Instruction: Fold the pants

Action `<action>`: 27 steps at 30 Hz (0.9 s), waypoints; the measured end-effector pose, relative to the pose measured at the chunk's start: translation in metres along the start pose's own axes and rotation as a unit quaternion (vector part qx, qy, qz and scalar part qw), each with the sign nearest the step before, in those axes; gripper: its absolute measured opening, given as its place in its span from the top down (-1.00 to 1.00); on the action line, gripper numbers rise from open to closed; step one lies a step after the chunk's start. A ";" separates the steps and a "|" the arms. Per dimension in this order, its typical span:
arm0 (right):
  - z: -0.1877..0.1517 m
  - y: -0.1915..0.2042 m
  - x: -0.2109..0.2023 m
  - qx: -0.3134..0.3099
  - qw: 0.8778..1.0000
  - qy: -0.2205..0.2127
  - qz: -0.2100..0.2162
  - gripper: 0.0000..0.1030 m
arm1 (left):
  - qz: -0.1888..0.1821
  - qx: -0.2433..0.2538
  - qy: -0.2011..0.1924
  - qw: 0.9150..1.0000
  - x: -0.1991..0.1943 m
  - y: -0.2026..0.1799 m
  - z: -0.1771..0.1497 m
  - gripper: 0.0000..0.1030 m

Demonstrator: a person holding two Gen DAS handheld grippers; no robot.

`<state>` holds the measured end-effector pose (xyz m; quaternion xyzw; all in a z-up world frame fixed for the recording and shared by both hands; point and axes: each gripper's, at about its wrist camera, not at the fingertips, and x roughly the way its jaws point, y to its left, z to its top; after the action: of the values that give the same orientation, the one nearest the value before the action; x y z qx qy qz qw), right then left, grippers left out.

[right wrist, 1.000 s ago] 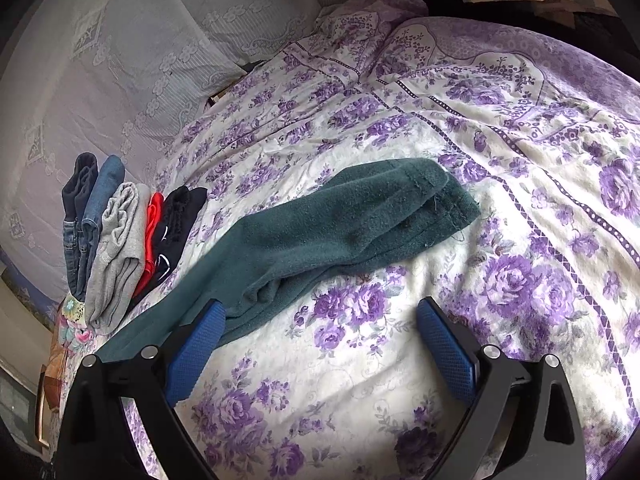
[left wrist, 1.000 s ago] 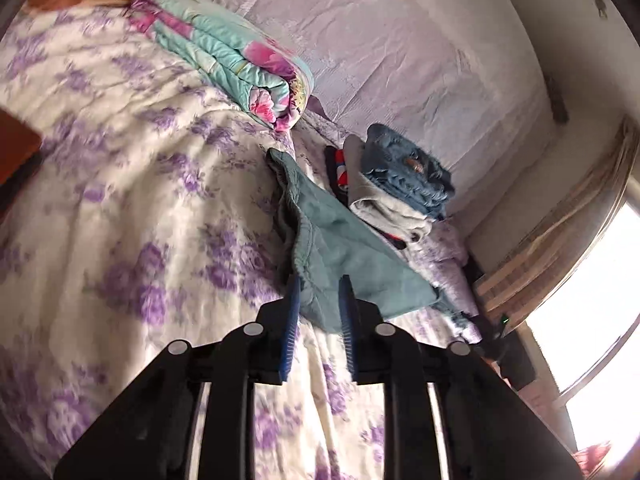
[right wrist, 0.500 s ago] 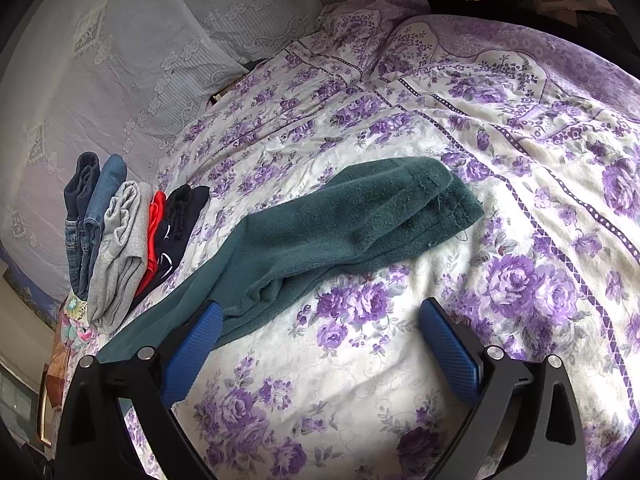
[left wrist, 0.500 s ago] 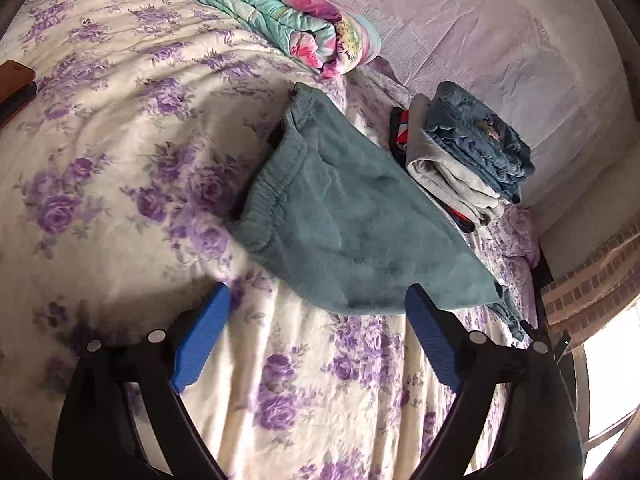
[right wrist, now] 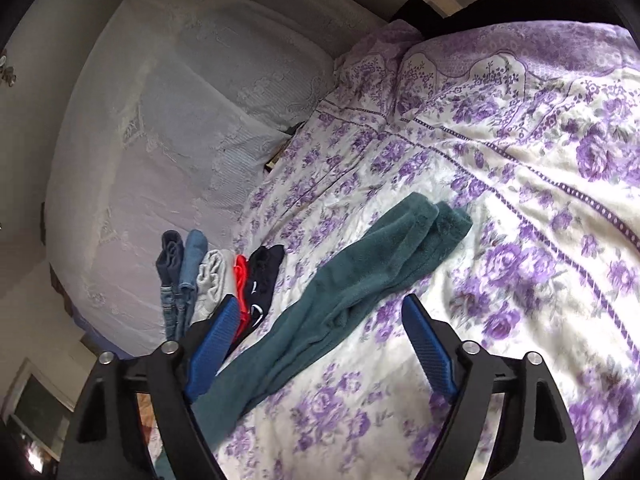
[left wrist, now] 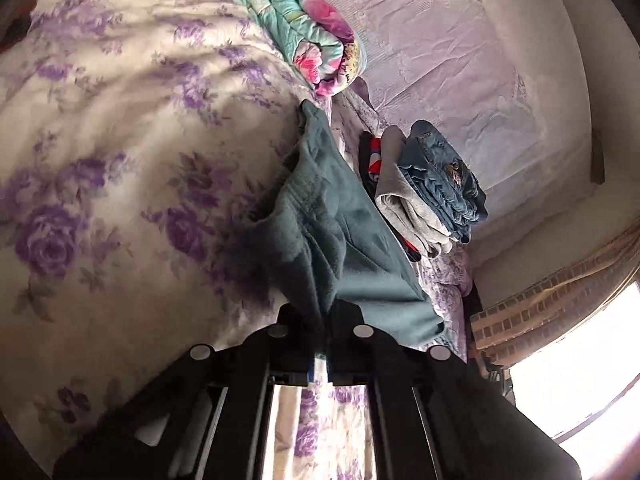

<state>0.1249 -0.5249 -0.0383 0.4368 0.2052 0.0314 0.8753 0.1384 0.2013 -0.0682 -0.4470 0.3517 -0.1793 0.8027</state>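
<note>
Your left gripper (left wrist: 320,344) is pinching the waistband end of the teal fleece pants (left wrist: 332,240); the fingers are clamped together on a small bunch of fabric that is rising off the floral bedspread (left wrist: 100,160) into a ridge. Your right gripper (right wrist: 320,344) has its blue pads (right wrist: 212,344) standing apart, though they have just been closing in a little. The leg end of the pants (right wrist: 360,280) is lying between and under them, but nothing is being pressed yet.

The pants are lying stretched diagonally across the bedspread, the two legs stacked one on the other, cuffs toward the far side in the right wrist view. Just beside them is the row of folded clothes (right wrist: 216,280): jeans, grey, red and navy items.

Risks I am noting:
- Your left grip looks shallow and bunched. It may be catching only one layer of the waistband, so a pull could be separating the layers and skewing the fold.
- Your right left-hand pad is sitting close to the folded clothes; closing there could be snagging the navy item along with the leg.
- The bedspread is soft and wrinkling, so a low pinch could be gathering it with the fleece.
- Lifting one end alone would be dragging the legs out of alignment.
</note>
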 end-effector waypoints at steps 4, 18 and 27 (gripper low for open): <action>-0.010 0.022 0.017 -0.009 0.999 0.046 0.006 -0.35 | 0.010 0.021 -0.007 1.000 0.007 -0.007 -0.001 0.92; -0.009 0.063 0.139 -0.010 0.974 0.159 -0.160 0.74 | -0.004 0.047 -0.012 0.999 0.011 -0.013 -0.003 0.89; 0.003 0.095 0.036 -0.038 0.993 0.095 -0.054 0.93 | -0.064 0.006 -0.014 0.998 -0.001 -0.003 0.005 0.90</action>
<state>0.1712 -0.4600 0.0251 0.3862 0.3095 0.0336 0.8683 0.1413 0.2028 -0.0631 -0.4663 0.3105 -0.2257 0.7970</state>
